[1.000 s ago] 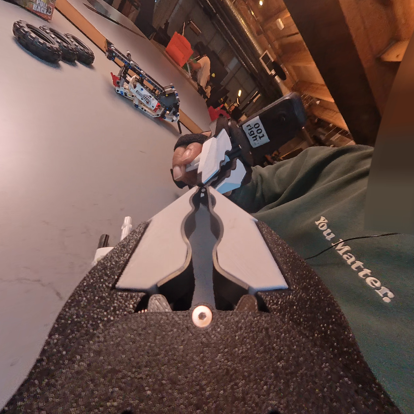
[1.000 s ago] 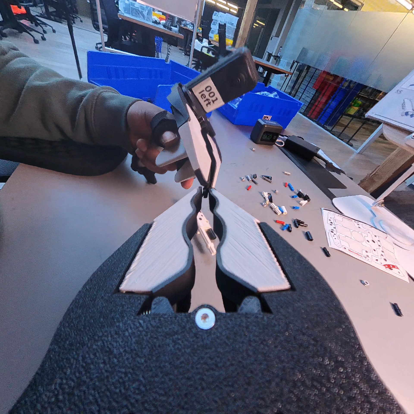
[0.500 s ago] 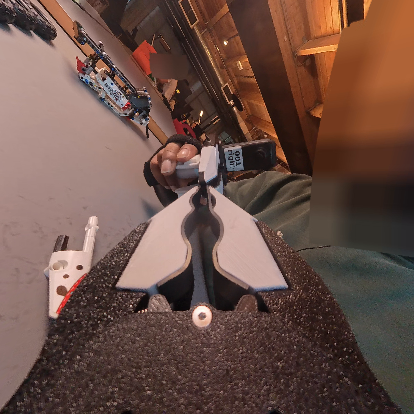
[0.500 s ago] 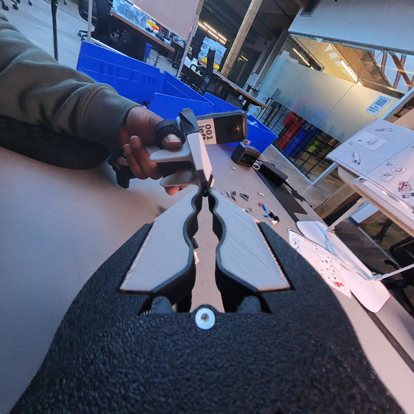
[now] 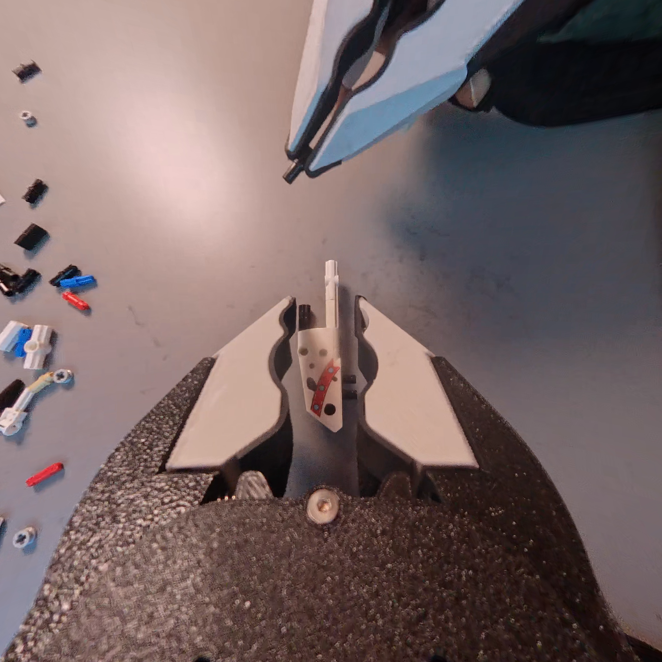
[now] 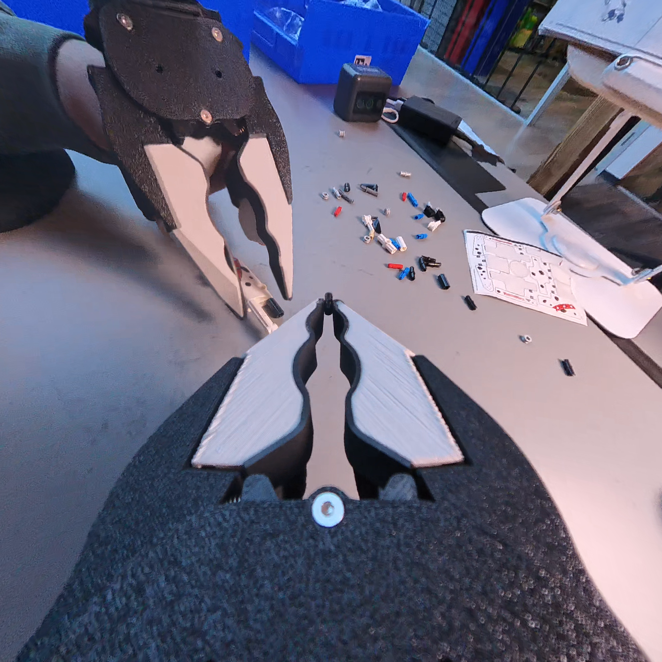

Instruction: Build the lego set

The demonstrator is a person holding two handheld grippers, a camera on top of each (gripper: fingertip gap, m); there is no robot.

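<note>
The light, rigid white plastic lego panel with red stripe (image 5: 322,379) lies on the grey surface (image 5: 179,161) between the wide left gripper (image 5: 326,308) jaws; grasp its flat edges, while the right gripper (image 6: 327,304) pinches a small black pin (image 6: 327,299) near it.

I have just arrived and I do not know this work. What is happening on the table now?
A person builds a lego set with two hand-held grippers. The right gripper is shut on a small black pin. The left gripper is open, lowered over a white panel piece with a red stripe that lies on the grey table between its fingers, not gripped. Loose small parts and a sticker sheet lie farther off.
</note>
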